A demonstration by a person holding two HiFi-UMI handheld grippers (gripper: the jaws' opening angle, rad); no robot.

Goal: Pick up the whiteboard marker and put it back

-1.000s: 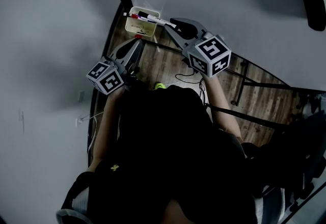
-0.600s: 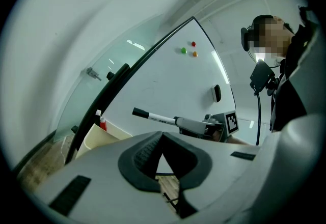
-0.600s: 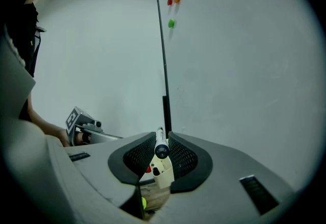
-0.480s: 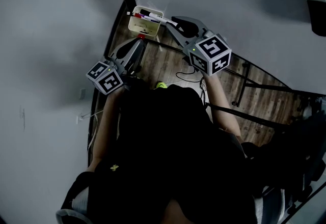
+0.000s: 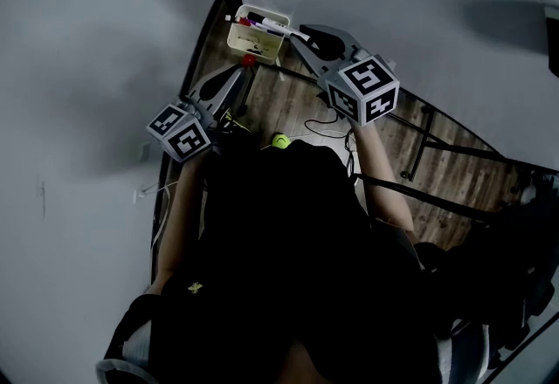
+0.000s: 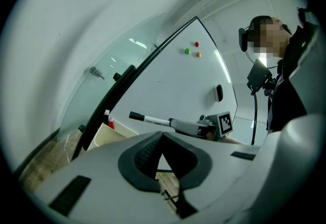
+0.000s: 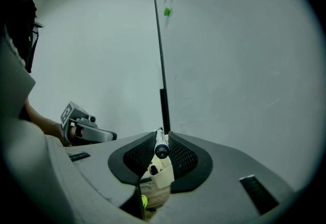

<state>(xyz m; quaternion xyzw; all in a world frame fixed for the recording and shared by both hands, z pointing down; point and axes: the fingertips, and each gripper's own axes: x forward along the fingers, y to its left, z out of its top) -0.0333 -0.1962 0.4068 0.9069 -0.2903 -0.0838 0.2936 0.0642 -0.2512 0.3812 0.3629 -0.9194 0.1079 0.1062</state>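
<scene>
A white whiteboard marker (image 5: 272,27) with a black cap lies level between the jaws of my right gripper (image 5: 299,36), which is shut on it. Its capped end reaches over the cream holder box (image 5: 244,44), where other markers lie. Seen from the right gripper view, the marker (image 7: 161,147) points away from the camera, above the holder (image 7: 162,176). My left gripper (image 5: 245,68) hangs just in front of the holder, shut and empty. The left gripper view shows its jaw tips (image 6: 162,135) meeting, with the held marker (image 6: 153,119) and the right gripper (image 6: 178,124) beyond.
The whiteboard (image 6: 178,80) stands to the right with three coloured magnets (image 6: 191,50) and a dark eraser (image 6: 218,93) on it. Its black frame legs (image 5: 419,129) cross the wooden floor. A yellow-green ball (image 5: 280,140) and a cable (image 5: 323,125) lie on the floor.
The head view has shifted slightly, so the holder and grippers sit a bit higher and further right in the picture. Both grippers and the marker keep their places relative to the holder.
</scene>
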